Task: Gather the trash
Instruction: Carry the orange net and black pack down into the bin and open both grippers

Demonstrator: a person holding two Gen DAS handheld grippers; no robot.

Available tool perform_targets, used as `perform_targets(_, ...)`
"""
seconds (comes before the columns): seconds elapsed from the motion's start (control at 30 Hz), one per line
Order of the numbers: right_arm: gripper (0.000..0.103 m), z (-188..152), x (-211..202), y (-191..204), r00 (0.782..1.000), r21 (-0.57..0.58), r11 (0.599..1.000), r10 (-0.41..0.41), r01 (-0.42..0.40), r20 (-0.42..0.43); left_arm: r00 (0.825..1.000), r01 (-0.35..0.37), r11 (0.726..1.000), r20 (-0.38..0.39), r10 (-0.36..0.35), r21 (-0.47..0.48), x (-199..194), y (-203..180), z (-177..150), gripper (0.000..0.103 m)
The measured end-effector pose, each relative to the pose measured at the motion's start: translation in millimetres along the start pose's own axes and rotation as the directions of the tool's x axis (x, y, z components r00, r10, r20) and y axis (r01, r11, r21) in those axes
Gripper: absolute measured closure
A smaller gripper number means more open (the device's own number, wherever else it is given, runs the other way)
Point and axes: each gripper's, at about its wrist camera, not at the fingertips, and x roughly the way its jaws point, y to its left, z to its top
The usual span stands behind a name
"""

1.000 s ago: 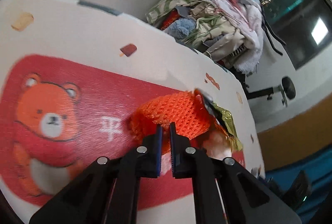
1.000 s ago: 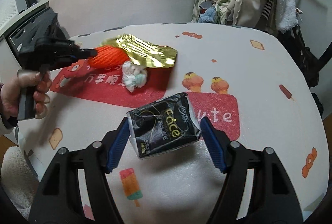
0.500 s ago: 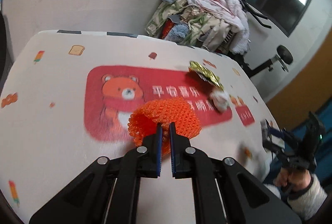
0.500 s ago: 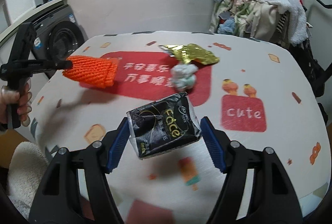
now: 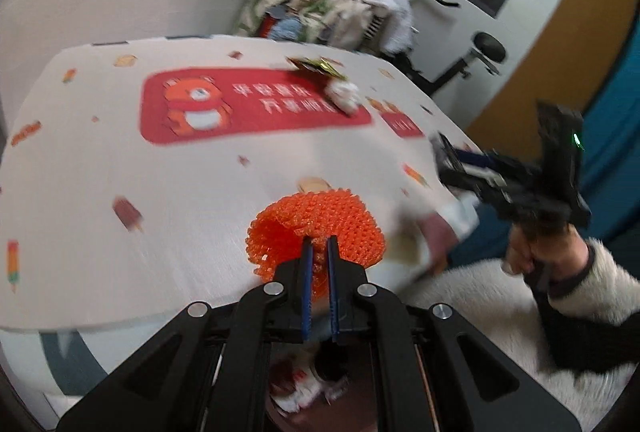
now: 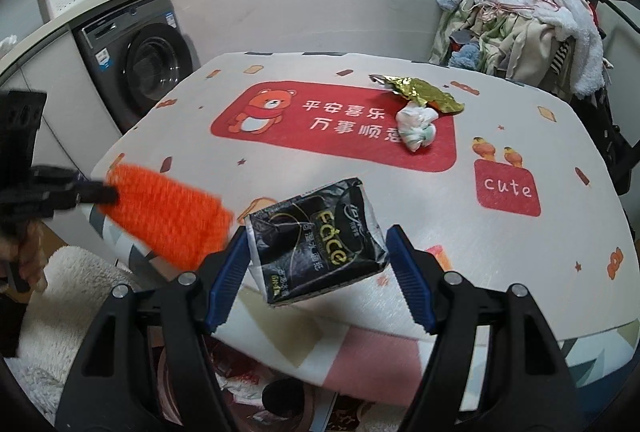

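The left gripper (image 5: 318, 252) has its fingers pinched together on an orange foam net (image 5: 316, 228), holding it in the air above the near edge of the table (image 5: 120, 160). The right gripper (image 6: 318, 264) has its fingers clamped on the two ends of a black tissue pack (image 6: 316, 236), lifted clear of the table. Well apart from both, on the red bear mat (image 6: 280, 128), lie a gold wrapper (image 6: 424, 94) and, touching it, a crumpled white wad (image 6: 416, 124). Clothes (image 6: 520, 28) are heaped behind the table
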Motion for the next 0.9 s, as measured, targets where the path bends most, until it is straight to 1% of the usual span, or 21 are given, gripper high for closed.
perform_targets(0.17,0.033,-10,-10,10,1.000,0.002,1.000,0.005,-0.005,0.008,0.997,0.042,0.998,-0.060,-0.039,0.050,0,-18,-34,0.096)
perform_targets(0.33,0.033,-20,-14,16,1.000,0.008,1.000,0.012,-0.012,0.003,0.989,0.067,0.992,-0.142,-0.052,0.107,16,-33,-62,0.096)
perform_targets(0.47,0.033,-29,-13,20,1.000,0.006,1.000,0.018,-0.018,-0.010,0.979,0.064,0.986,-0.201,-0.033,0.152,34,-42,-80,0.096)
perform_targets(0.63,0.033,-36,-10,24,0.999,0.011,1.000,0.023,-0.023,-0.024,0.965,0.070,0.984,-0.262,-0.025,0.164,60,-47,-101,0.096)
perform_targets(0.7,0.033,-40,-8,26,0.999,0.015,0.999,0.030,-0.029,-0.033,0.961,0.069,0.982,-0.275,-0.019,0.175,66,-50,-107,0.094)
perform_targets(0.77,0.033,-44,-6,29,0.998,0.015,0.999,0.038,-0.038,-0.045,0.962,0.044,0.977,-0.271,0.014,0.206,71,-53,-113,0.090)
perform_targets(0.8,0.033,-45,-5,29,0.998,0.012,0.999,0.040,-0.039,-0.049,0.963,0.038,0.976,-0.269,0.022,0.216,72,-54,-115,0.080)
perform_targets(0.83,0.033,-48,-3,31,0.998,0.010,0.999,0.042,-0.042,-0.055,0.965,0.032,0.975,-0.260,0.027,0.221,71,-54,-115,0.061)
perform_targets(0.9,0.033,-51,-1,33,0.997,0.010,0.999,0.048,-0.048,-0.062,0.979,0.004,0.976,-0.201,0.041,0.219,63,-53,-112,0.043)
